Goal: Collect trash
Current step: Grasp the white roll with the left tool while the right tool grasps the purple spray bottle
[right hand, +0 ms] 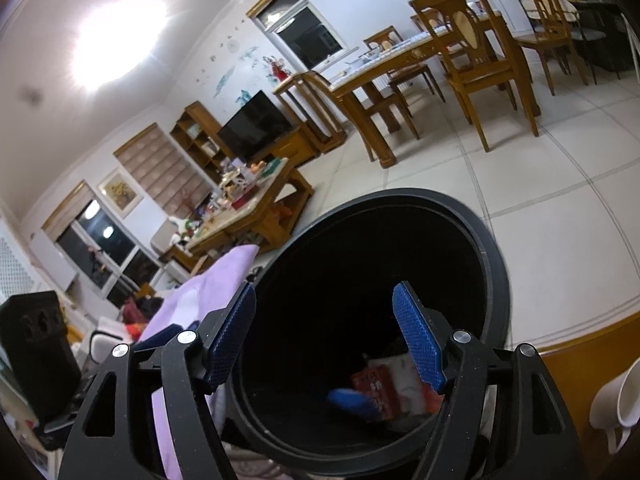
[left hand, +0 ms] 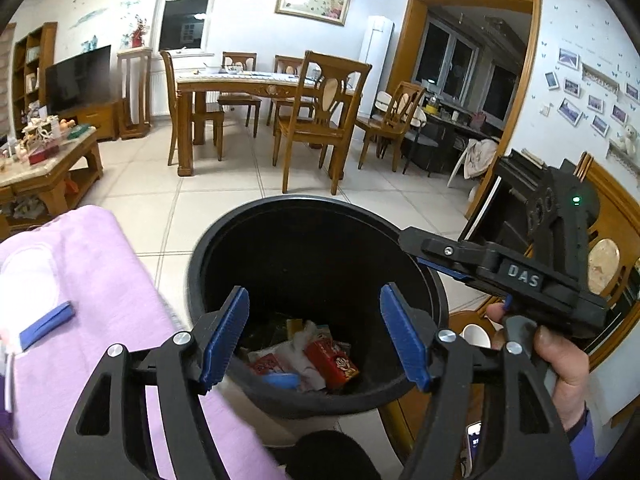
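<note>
A round black trash bin point(left hand: 304, 201) point(right hand: 420, 194) stands on the tiled floor just under both grippers. At its bottom lie a red carton point(left hand: 332, 362) point(right hand: 374, 390), a blue piece point(left hand: 282, 380) point(right hand: 352, 400) and crumpled white wrappers point(left hand: 298, 348). My left gripper point(left hand: 314, 292) hangs over the bin's mouth, open, with nothing between its blue pads. My right gripper point(right hand: 326, 288) is also over the mouth, open and empty. In the left wrist view it reaches in from the right, held by a hand point(left hand: 560, 360).
A purple cloth point(left hand: 100, 280) point(right hand: 224, 276) lies left of the bin. A white cup point(left hand: 476, 334) point(right hand: 624, 396) and a phone point(left hand: 474, 436) sit on a wooden surface at the right. Beyond are a cluttered coffee table point(left hand: 48, 168), a dining table point(left hand: 260, 80) and chairs.
</note>
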Action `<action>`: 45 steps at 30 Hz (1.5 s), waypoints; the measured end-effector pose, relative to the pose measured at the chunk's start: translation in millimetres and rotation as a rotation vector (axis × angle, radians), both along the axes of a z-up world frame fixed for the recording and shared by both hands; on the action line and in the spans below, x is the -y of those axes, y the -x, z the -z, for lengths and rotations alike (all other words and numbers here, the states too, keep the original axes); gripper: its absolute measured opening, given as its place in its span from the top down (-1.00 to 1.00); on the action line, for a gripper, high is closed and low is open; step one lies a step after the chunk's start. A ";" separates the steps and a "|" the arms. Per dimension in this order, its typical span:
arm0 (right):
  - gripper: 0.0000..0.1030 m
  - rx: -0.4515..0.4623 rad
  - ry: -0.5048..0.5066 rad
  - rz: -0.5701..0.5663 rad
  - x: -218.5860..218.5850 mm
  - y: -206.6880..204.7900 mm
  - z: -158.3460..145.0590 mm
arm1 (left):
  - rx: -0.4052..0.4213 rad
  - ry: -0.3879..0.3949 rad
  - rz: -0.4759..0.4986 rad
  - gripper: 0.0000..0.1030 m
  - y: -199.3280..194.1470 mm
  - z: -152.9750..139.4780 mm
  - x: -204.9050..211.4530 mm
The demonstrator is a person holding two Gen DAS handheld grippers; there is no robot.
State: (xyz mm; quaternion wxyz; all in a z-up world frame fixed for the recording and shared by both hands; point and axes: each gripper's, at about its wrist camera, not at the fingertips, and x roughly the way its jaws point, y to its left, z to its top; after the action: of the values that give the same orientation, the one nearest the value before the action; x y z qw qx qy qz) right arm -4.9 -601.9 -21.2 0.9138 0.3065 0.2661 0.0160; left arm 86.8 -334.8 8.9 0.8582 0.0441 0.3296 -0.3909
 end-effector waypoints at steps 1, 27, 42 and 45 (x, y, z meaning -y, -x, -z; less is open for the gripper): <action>-0.38 0.001 0.009 -0.008 -6.1 -2.0 -2.9 | 0.002 0.002 -0.006 -0.33 1.0 -2.7 -6.8; -0.38 -0.115 0.219 -0.501 -318.8 -119.9 -24.3 | -0.108 -0.179 -0.284 -0.33 19.4 41.6 -264.6; -0.38 -0.331 0.465 -0.635 -448.5 -198.3 25.0 | -0.165 -0.081 -0.342 -0.02 9.5 52.5 -321.1; -0.30 -0.366 0.521 -0.636 -462.1 -204.6 38.8 | -0.166 -0.068 -0.361 -0.02 7.2 50.4 -332.7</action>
State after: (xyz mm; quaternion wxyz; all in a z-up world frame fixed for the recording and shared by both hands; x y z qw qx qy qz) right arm 199.6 -139.8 -60.0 0.8481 -0.0328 0.4994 0.1740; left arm 79.6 -2.1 -41.5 0.8822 -0.0189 0.4149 -0.2218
